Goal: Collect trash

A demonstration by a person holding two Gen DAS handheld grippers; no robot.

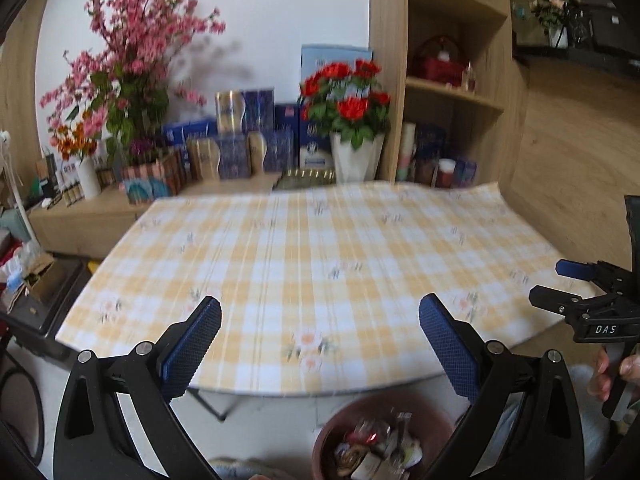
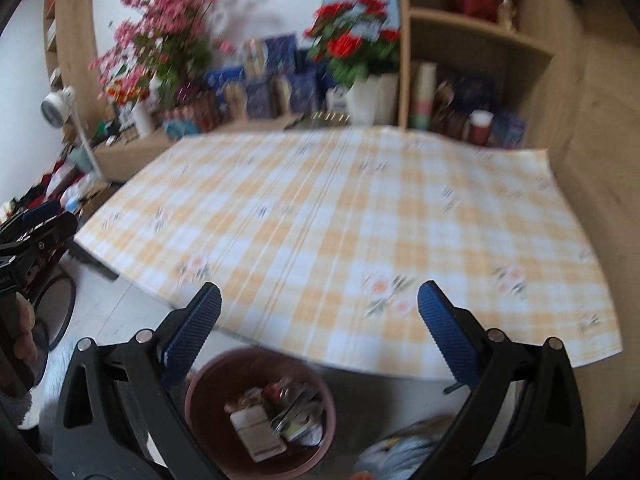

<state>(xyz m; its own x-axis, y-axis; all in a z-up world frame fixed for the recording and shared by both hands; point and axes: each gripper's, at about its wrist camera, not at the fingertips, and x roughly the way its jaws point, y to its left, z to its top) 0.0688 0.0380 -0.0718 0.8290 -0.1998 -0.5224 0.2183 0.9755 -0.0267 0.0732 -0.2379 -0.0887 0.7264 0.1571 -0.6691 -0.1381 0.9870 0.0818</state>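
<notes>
Presently, item one: round reddish-brown plastic bin (image 2: 256,412), standing on the pale floor just below the near edge of the tabletop, beneath and between both tools. Contents: a heap of mixed trash (image 2: 276,416), wrappers, a small white carton and crumpled foil, lying loose inside the wall; no single long axis readable.

Item two: yellow-and-white checked floral tablecloth (image 1: 320,248), covering the tabletop; no litter shows on it from near edge to far edge.

Item three: right gripper (image 2: 319,308), black frame with blue textured pads, jaws spread wide, nothing between them and nothing touched. The bin lies below and slightly left of its fingers (image 2: 196,332), nearer to this tool than to the other by judgement.

Item four: left gripper (image 1: 320,320), same make, jaws likewise spread, holding nothing; the bin sits below and right of its fingertips (image 1: 444,344).

Judgement: collection looks near complete; any further move turns on finding a remaining piece, none being visible.
</notes>
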